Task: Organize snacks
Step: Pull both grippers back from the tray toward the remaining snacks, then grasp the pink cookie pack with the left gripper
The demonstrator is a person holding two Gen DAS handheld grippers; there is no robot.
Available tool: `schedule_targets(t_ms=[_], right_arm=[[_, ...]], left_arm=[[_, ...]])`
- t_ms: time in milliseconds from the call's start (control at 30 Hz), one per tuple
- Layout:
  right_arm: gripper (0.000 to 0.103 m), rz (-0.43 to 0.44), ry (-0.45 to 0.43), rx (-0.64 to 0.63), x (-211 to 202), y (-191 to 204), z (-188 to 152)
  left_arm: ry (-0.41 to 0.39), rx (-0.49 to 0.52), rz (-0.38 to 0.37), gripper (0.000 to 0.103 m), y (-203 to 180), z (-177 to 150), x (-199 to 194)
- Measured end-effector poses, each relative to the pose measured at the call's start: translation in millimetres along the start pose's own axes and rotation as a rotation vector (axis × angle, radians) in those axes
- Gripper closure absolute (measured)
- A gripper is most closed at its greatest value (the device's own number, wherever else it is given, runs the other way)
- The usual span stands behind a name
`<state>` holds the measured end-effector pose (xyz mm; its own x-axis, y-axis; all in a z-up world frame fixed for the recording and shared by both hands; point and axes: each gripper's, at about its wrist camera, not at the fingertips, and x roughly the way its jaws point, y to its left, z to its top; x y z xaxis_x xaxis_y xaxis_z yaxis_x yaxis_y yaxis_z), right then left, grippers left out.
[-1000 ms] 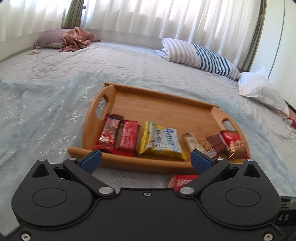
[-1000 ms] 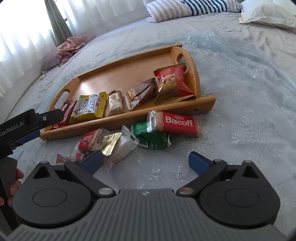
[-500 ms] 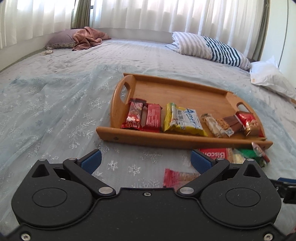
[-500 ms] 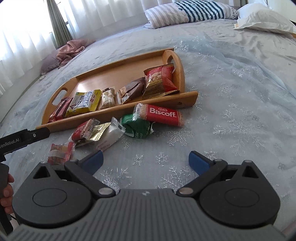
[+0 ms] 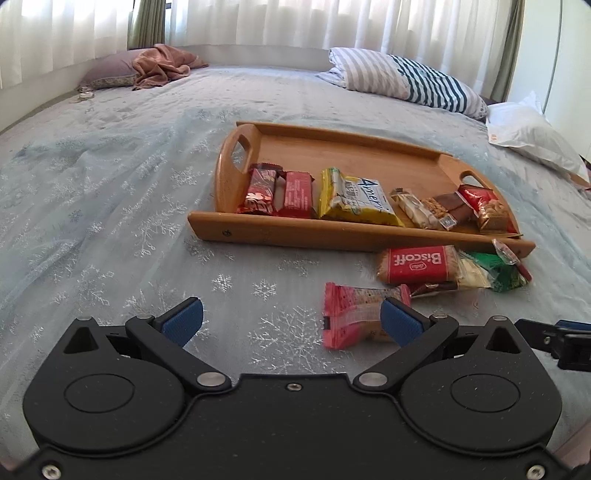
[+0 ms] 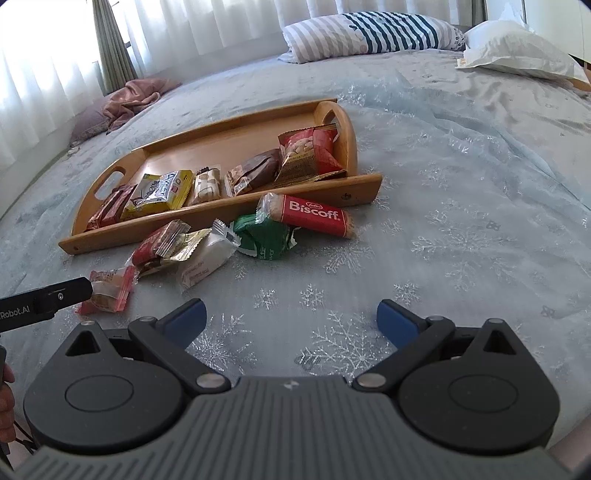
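You have a wide bed under everything, covered by a pale blue spread sewn with silver snowflakes. At the far edge of the bed, a striped pillow lies in grey-and-white and dark teal bands. Just beside it, toward the far right corner, you see a white pillow. At the far left corner a mauve pillow carries a crumpled pink-brown blanket on top of it. Behind the bed, white sheer curtains glow with daylight, and a green drape hangs between them.
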<state>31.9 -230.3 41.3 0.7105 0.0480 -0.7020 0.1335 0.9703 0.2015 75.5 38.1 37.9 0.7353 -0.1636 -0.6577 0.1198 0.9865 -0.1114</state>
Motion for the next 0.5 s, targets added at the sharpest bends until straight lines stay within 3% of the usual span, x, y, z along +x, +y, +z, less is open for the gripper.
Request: schedule_targets(t_ms=[233, 367, 500], right_arm=[[0.000, -0.030, 0.003, -0.036, 3, 6, -1], [0.000, -0.049, 0.003, -0.056, 3, 5, -2], [0.000, -0.095, 0.010, -0.082, 5, 5, -4]], left_arm=[[0.000, -0.008, -0.116, 0.001, -14, 1, -3], [0.020, 0.035, -0.096, 0.001, -28, -1, 5], [0.026, 0.057, -0.080, 0.020, -33, -4, 11]])
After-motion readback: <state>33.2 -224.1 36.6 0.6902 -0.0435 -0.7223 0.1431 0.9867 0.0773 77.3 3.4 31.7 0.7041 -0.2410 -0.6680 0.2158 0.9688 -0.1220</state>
